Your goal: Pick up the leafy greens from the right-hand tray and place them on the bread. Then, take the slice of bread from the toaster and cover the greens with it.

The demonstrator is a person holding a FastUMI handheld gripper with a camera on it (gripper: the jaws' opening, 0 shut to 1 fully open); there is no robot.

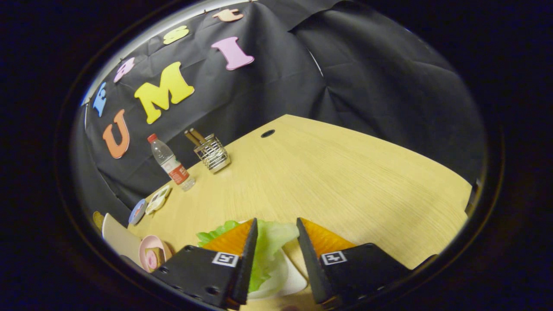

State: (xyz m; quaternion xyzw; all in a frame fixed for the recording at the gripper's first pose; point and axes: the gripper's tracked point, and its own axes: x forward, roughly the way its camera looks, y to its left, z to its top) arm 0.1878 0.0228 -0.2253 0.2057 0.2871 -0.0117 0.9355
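**Gripper hovering spread over the greens**

The gripper (276,231) is hanging with its two fingers spread apart, pinching nothing, and the ruffled light-green leafy greens (268,246) are lying in the gap between them. The leaves are reaching out at about ten o'clock past the left finger. They are resting on a shallow white tray (293,283), whose rim is showing just under and between the fingers. I judge that the fingers are straddling the leaves this way so that a closing squeeze would gather the soft leaf. Whether the tips are already touching the leaf, I cannot tell.

At about nine o'clock from the fingers, a small pink round plate (149,250) is carrying a small block of food, and a pale flat board (116,237) is lying just beyond it. Further off, around ten to eleven o'clock, a clear plastic bottle with a red cap and red label (170,163) is standing upright, near a wire mesh holder with wooden sticks (211,153). Some small round coasters (151,204) are lying between the bottle and the plate.

The pale wooden tabletop (345,172) from twelve to three o'clock is open, with one dark round hole (268,133) far off. Nothing is standing in the way of lifting the greens.
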